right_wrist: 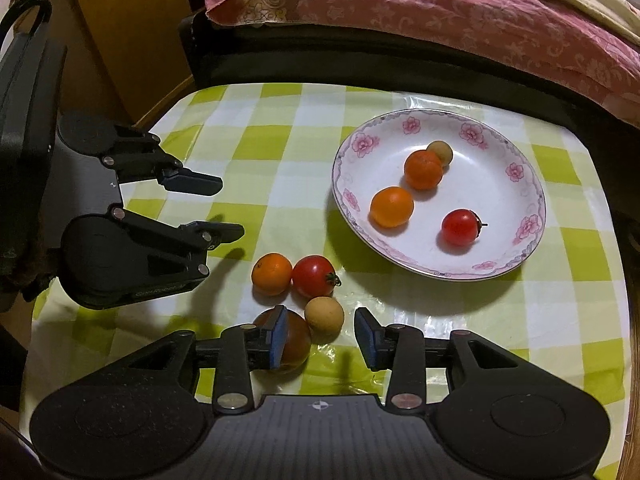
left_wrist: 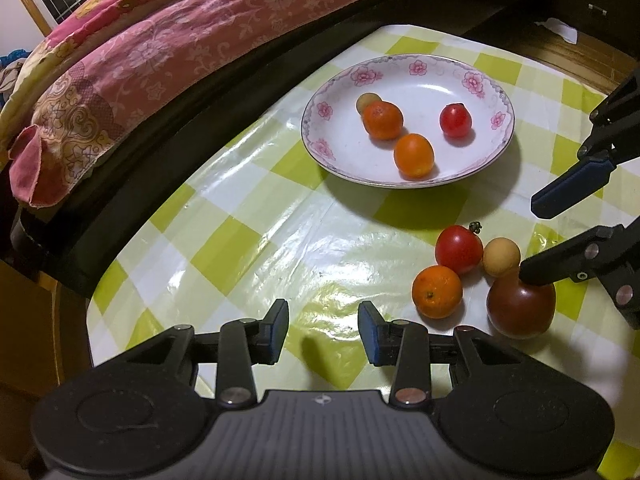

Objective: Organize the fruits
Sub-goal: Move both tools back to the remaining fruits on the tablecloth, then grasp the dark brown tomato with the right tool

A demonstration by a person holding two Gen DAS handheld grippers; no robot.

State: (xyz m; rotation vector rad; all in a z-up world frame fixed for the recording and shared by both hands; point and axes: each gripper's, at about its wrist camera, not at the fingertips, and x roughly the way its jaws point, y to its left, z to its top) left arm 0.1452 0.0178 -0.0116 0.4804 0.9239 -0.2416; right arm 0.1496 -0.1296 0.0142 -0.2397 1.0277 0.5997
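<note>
A white floral plate (left_wrist: pixel 496 92) (right_wrist: pixel 520 184) holds two oranges (left_wrist: pixel 383 120) (right_wrist: pixel 391 206), a red tomato (left_wrist: pixel 455 120) (right_wrist: pixel 460 227) and a small tan fruit (left_wrist: pixel 367 101) (right_wrist: pixel 441 151). On the checked cloth lie an orange (left_wrist: pixel 437 291) (right_wrist: pixel 272 273), a red tomato (left_wrist: pixel 459 249) (right_wrist: pixel 314 275), a tan round fruit (left_wrist: pixel 501 257) (right_wrist: pixel 324 319) and a dark brown-red tomato (left_wrist: pixel 521 309) (right_wrist: pixel 296 340). My right gripper (right_wrist: pixel 320 338) (left_wrist: pixel 528 236) is open, low over the loose fruits, its left finger over the dark tomato. My left gripper (left_wrist: pixel 323 330) (right_wrist: pixel 228 208) is open and empty, left of the loose fruits.
The table has a green-and-white checked plastic cloth (left_wrist: pixel 248 216) (right_wrist: pixel 280 140). A bed with a pink floral quilt (left_wrist: pixel 160 52) (right_wrist: pixel 440 4) runs along the far side. A wooden cabinet (right_wrist: pixel 120 32) stands at the far left corner.
</note>
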